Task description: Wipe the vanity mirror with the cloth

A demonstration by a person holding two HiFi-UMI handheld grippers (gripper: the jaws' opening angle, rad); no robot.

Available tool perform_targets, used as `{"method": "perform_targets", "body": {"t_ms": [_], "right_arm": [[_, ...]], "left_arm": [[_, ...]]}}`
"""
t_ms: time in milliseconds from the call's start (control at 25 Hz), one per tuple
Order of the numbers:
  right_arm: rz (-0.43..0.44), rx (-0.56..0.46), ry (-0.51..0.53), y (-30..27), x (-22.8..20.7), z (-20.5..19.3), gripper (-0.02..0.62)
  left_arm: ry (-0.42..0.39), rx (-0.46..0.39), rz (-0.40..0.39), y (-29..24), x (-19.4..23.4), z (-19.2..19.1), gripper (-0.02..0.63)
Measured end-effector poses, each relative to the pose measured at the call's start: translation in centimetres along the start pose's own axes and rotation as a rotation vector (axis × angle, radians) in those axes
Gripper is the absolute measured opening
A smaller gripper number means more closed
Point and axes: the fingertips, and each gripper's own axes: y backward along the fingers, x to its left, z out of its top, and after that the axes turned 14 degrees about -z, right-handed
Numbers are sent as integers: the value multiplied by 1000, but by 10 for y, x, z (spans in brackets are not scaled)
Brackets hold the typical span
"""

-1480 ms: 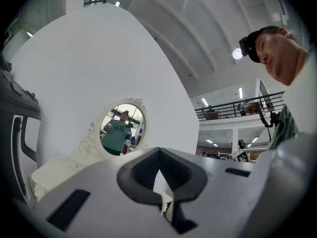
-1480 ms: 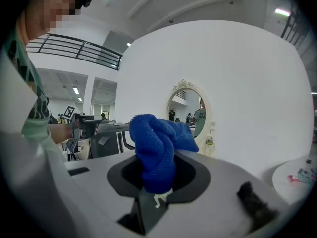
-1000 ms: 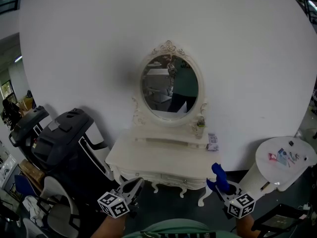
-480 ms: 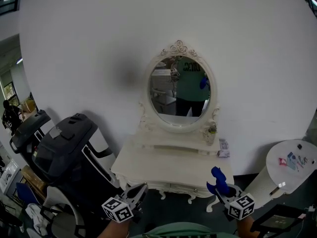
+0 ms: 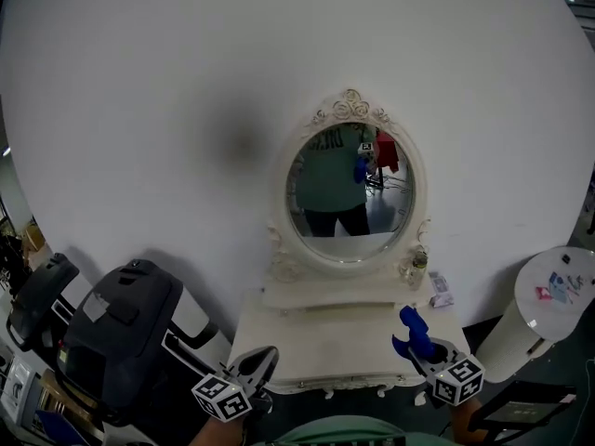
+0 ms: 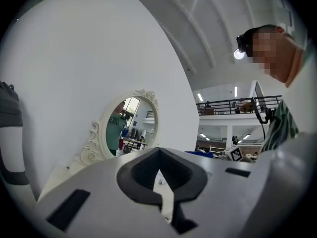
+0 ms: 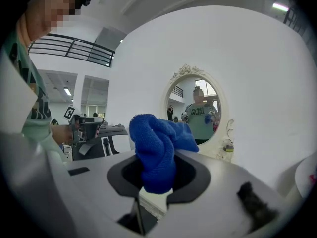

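The oval vanity mirror [image 5: 350, 193] in its carved white frame stands on the white vanity table [image 5: 316, 337] against the wall, ahead of both grippers. It also shows in the left gripper view, as the mirror [image 6: 130, 128], and in the right gripper view, as the mirror [image 7: 198, 110]. My right gripper [image 5: 416, 337] is shut on a bunched blue cloth [image 7: 158, 148], which sticks up over the table's right front, well short of the glass. My left gripper [image 5: 260, 360] is shut and holds nothing, low at the table's left front corner.
A black and white machine [image 5: 112, 337] stands left of the table. A round white side table [image 5: 558, 295] stands at the right. A small bottle [image 5: 416, 266] and a small box [image 5: 440, 297] rest on the vanity's right side.
The view has closed in on the vanity: the mirror looks larger and sits further right and lower in the picture. Both grippers hold about the same places in the view, cloth still gripped.
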Motion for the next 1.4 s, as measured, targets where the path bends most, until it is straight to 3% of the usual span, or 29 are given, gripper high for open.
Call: {"method": "perform_targets", "body": {"t_ms": [320,640,880,1000,1120,1400], "right_arm": [[-16,36,36,-64,-2,9,91],[98,-33,67,-156,-74,40,91],[186,-104,160,-209,-144,78,91],[205,-151,259,-232,-155,102,91],[166,-252,412,-252,-155,134,91],[-105,-490,991,-292,-115,246,91]], "left_arm": [[60,-5,10,-6,73,-1,6],[26,-23,129,-80,115,2,6],[59,-67,200,-154,129,5,6],[55,-50,214,-176,134,3,6],[48,-27,222,-185,148,1,6],[18,-28,150,-181,189,21,6]]}}
